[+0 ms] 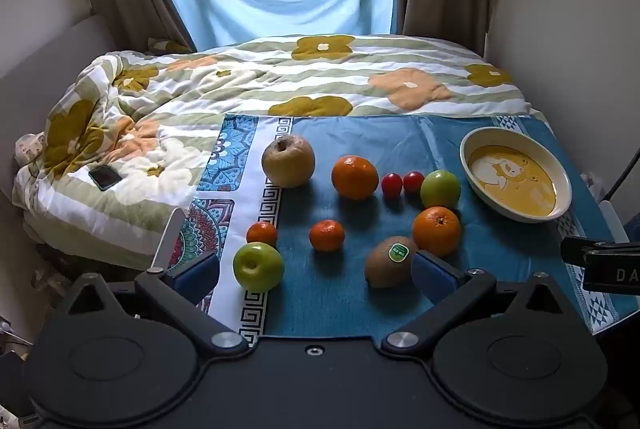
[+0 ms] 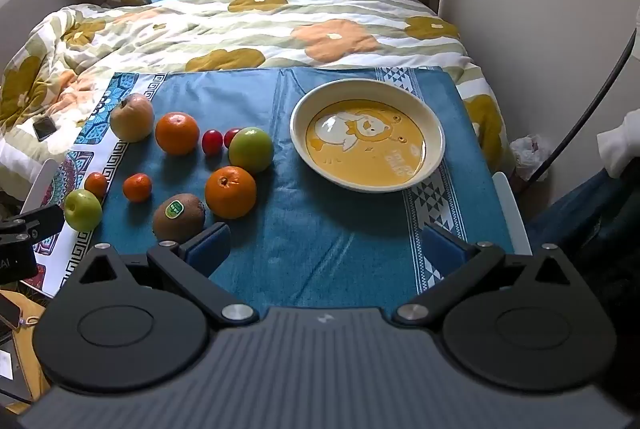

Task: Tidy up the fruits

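Loose fruit lies on a blue cloth (image 1: 360, 305): a yellowish apple (image 1: 288, 161), two oranges (image 1: 355, 177) (image 1: 437, 230), two small red tomatoes (image 1: 402, 183), two green apples (image 1: 440, 189) (image 1: 258, 266), two mandarins (image 1: 327, 235) (image 1: 261, 233) and a kiwi (image 1: 387, 261) with a green sticker. An empty cream bowl (image 2: 367, 85) with a yellow cartoon inside sits to the right of the fruit. My left gripper (image 1: 316, 275) is open, held above the near fruit. My right gripper (image 2: 326, 249) is open over bare cloth in front of the bowl, the kiwi (image 2: 179, 217) just past its left finger.
A flowered duvet (image 1: 280, 81) covers the bed behind the cloth, with a phone (image 1: 105, 177) lying on it at the left. Curtains and a window stand at the back; a wall runs along the right. A sleeve (image 2: 618, 145) shows at the right edge.
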{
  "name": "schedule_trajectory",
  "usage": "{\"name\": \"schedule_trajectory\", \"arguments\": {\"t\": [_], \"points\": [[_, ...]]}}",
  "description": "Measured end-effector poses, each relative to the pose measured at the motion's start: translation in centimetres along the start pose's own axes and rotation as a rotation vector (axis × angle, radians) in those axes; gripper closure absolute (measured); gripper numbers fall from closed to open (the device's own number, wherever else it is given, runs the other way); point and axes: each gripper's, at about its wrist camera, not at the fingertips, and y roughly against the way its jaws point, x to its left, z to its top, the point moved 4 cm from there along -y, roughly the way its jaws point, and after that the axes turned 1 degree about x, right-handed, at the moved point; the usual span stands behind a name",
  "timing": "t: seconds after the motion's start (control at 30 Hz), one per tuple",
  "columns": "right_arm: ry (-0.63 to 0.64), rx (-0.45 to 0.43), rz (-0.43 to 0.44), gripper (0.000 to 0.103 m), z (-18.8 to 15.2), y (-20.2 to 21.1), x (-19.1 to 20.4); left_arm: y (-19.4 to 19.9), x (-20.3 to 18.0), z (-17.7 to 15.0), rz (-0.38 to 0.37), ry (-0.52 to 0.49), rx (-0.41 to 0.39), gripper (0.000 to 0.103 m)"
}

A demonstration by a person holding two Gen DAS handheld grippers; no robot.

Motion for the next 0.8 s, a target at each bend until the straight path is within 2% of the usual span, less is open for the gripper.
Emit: {"name": "schedule_trajectory", "arguments": {"t": [0.8], "points": [[-0.019, -0.013, 0.012, 0.0, -0.2, 0.46, -0.25, 0.24, -0.32, 0.26, -0.005, -0.009, -0.003, 0.0]]}}
